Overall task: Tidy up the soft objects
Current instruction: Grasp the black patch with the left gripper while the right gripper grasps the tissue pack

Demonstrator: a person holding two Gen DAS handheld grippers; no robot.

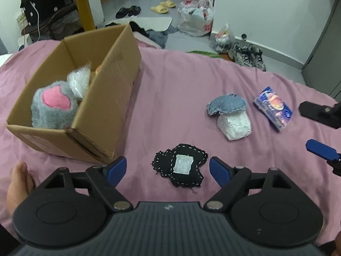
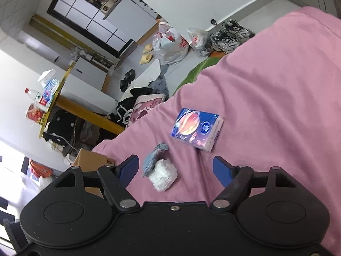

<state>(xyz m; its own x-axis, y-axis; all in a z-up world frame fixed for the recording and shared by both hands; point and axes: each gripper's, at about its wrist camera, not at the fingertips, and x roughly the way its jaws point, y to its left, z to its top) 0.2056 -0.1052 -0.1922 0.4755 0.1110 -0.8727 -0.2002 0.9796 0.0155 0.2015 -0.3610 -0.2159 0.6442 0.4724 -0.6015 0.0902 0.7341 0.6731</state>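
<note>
Left claw is held apart around the black patch at lower centre; light, limp, probably best pinched across its padded middle.

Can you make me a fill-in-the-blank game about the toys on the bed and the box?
1. The grey and pink plush toy sits inside the cardboard ____.
2. The black patch with white stitching lies on the ____ bedsheet.
3. The little mushroom has a blue denim cap and a ____ stem.
4. The left gripper has its jaws ____ and holds nothing.

Missing words: box; pink; white; open
</note>
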